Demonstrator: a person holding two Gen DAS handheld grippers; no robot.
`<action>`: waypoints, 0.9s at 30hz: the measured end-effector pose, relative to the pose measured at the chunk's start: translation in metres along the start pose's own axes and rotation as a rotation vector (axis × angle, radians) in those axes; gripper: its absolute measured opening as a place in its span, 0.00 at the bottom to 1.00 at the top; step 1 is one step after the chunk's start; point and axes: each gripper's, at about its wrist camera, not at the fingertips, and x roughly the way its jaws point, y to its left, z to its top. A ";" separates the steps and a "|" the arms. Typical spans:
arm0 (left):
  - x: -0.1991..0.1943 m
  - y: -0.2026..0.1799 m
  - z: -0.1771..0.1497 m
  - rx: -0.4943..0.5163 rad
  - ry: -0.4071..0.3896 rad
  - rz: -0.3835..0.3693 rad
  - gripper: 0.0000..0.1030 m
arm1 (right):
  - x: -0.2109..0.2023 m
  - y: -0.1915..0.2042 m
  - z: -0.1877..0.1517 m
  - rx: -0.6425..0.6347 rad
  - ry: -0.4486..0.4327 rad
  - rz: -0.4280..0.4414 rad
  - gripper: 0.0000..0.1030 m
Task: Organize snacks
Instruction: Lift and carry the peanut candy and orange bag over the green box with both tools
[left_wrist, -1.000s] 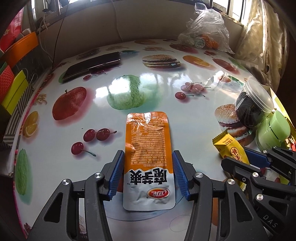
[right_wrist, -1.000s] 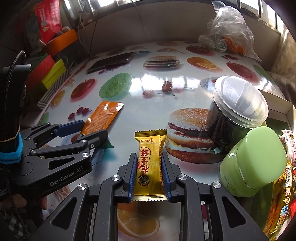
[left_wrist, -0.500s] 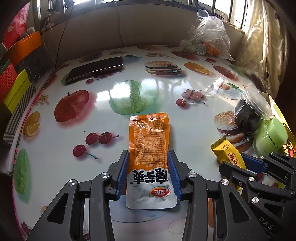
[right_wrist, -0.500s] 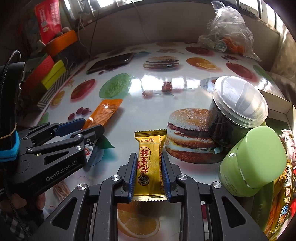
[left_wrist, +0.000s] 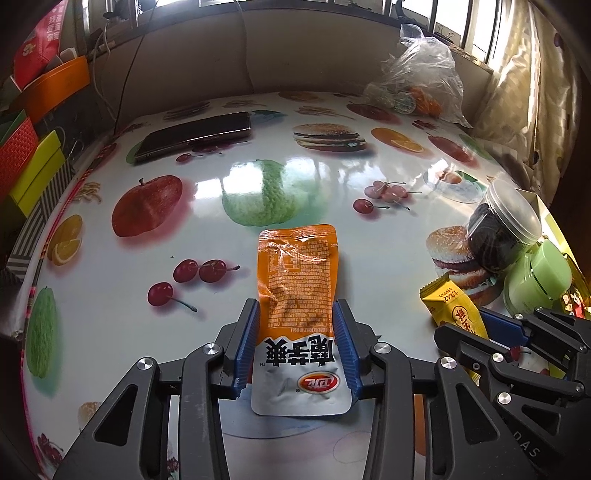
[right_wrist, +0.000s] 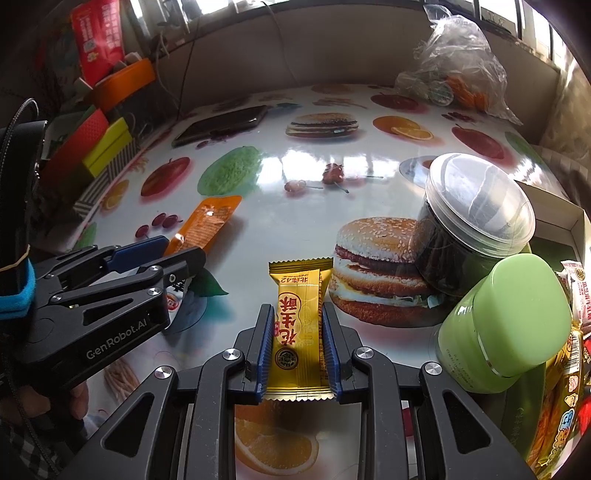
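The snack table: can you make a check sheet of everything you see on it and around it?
Surface: glossy table printed with fruit and burgers.
Job's things: orange pouch and yellow bar, flat on the table; more packets at the right edge.
Clutter: dark jar with clear lid, green jar leaning on it, phone, plastic bag, white box.
Grippers: left hand-held gripper has its pads against the pouch; right hand-held gripper is clamped on the bar.
Cables: thin wires at the back wall.
Surroundings: coloured boxes left, curtain right.
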 end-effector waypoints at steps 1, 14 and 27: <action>0.000 0.000 0.000 -0.002 0.000 0.001 0.40 | 0.000 0.000 0.000 -0.001 -0.001 -0.001 0.23; -0.007 0.003 -0.001 -0.014 -0.009 0.005 0.40 | 0.001 0.001 0.002 -0.001 -0.006 -0.013 0.22; -0.022 0.007 -0.002 -0.030 -0.035 0.009 0.40 | -0.007 0.006 0.003 -0.012 -0.039 -0.005 0.21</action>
